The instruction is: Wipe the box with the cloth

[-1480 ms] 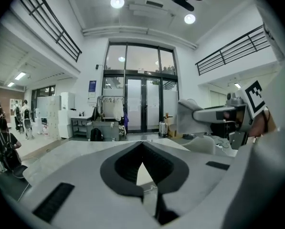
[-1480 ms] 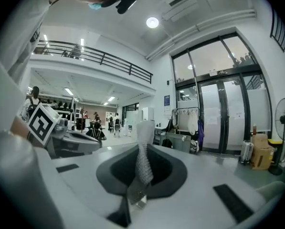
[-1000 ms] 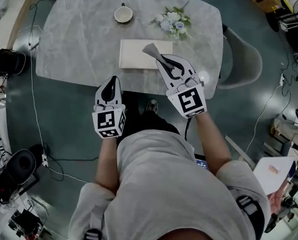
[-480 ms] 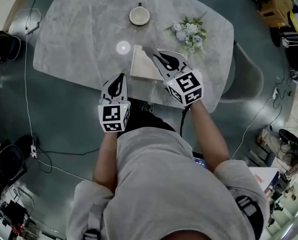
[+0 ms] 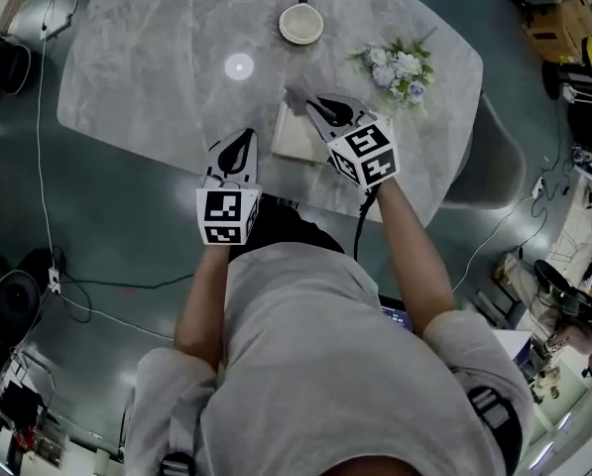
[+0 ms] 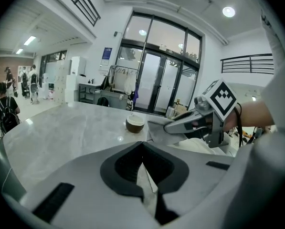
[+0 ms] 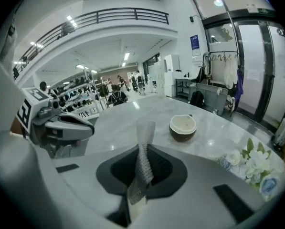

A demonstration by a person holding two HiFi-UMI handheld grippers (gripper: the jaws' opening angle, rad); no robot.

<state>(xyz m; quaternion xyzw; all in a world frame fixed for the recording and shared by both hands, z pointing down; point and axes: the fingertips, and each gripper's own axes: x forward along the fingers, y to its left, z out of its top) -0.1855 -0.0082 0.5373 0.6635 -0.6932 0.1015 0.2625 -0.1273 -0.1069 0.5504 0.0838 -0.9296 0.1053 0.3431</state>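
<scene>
A flat cream box (image 5: 294, 139) lies on the marble table (image 5: 157, 67) near its front edge. My right gripper (image 5: 311, 103) is above the box's far right part, shut on a grey cloth (image 5: 296, 92) that sticks out past the jaw tips. In the right gripper view the cloth (image 7: 143, 168) stands pinched between the jaws. My left gripper (image 5: 241, 141) is shut with nothing in it, its tip at the table edge just left of the box. The left gripper view shows the right gripper (image 6: 192, 124), the cloth (image 6: 156, 129) and the box (image 6: 199, 146) below them.
A cup (image 5: 301, 23) stands at the back of the table, with a bunch of flowers (image 5: 397, 67) to its right. A grey chair (image 5: 494, 152) stands at the table's right end. Cables and equipment lie on the floor around.
Both grippers have moved forward over the table's front edge. The right one, still holding the cloth, now covers more of the box, and the left tip has come up beside the box.
</scene>
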